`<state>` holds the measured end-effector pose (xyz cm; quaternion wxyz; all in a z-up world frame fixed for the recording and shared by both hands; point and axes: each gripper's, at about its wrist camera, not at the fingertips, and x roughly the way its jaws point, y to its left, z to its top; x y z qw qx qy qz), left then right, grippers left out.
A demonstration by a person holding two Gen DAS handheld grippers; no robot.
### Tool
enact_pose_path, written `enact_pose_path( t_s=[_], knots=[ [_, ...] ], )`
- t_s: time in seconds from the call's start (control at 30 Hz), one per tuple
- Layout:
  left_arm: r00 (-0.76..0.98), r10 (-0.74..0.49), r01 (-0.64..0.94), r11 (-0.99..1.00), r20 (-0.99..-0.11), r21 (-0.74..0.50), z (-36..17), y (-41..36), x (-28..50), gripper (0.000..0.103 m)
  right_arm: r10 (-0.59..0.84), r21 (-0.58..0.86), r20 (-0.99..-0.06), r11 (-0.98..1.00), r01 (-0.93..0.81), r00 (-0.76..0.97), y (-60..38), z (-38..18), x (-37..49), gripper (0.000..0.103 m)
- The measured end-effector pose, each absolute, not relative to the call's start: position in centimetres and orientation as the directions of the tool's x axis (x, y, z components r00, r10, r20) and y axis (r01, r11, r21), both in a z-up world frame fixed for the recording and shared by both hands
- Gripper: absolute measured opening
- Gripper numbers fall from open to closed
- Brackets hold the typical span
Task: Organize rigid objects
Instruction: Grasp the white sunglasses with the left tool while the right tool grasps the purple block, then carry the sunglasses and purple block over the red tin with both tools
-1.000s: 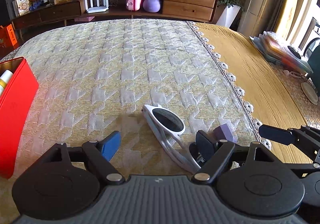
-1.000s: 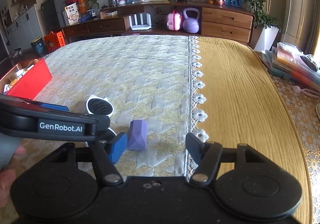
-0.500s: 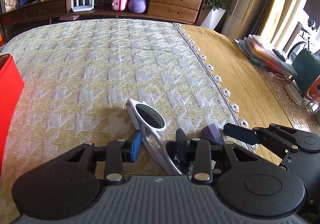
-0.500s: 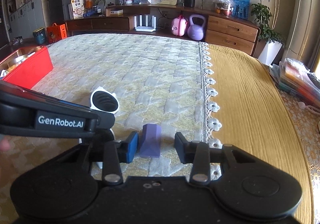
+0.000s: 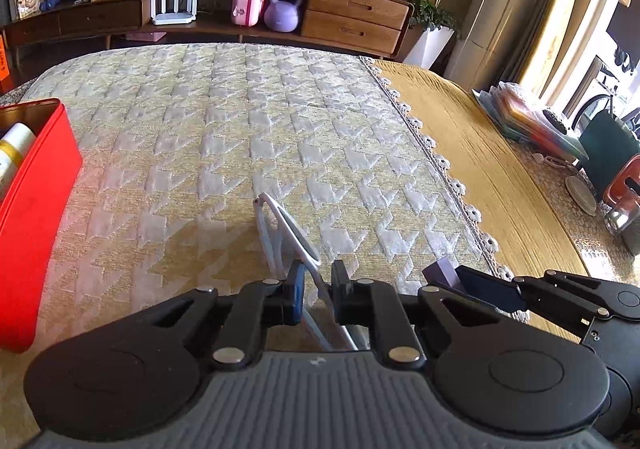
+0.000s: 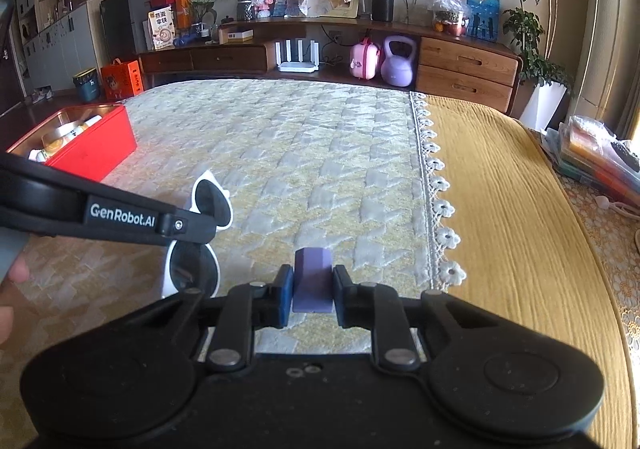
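left gripper (image 5: 316,291) pinches the sunglasses (image 5: 286,233) and right gripper (image 6: 309,295) clamps the block (image 6: 312,281) just above the cloth (image 6: 320,169), so i should lift both level toward the red tin (image 6: 80,145).

A wide stretch of quilted cloth (image 5: 248,137) lies bare ahead of both grippers. The left edge is blocked by a red tin (image 5: 36,209), with bottles seen inside. On the right, bare yellow cloth (image 6: 520,229) is bounded by stacked folders (image 6: 592,161). Passage between the grippers is narrowed by white sunglasses (image 6: 200,237) and a purple block (image 6: 312,281).
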<state>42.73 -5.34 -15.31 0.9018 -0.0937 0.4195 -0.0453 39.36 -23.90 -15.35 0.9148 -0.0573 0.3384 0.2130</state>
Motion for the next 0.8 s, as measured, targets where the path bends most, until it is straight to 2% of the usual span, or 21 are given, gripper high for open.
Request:
enact_pose_path(
  t_s=[0.03, 0.33, 0.8],
  knots=[
    [0.644, -0.164, 0.004, 0.977, -0.748, -0.211, -15.2, -5.1, 42.4, 0.006, 0.355, 0.043, -0.643, 0.901, -0.431, 0.679, -23.8, -15.1, 39.0, 0.02],
    [0.636, -0.169, -0.005, 0.975, -0.753, -0.223, -14.2, -2.5, 39.2, 0.006, 0.377, 0.066, -0.644, 0.894, -0.442, 0.665, -22.6, -13.0, 35.8, 0.02],
    [0.672, -0.159, -0.028, 0.97, -0.723, -0.24, -8.8, 3.7, 33.3, 0.006, 0.421, 0.073, -0.619, 0.871, -0.485, 0.663, -18.2, -7.4, 30.9, 0.02]
  ],
)
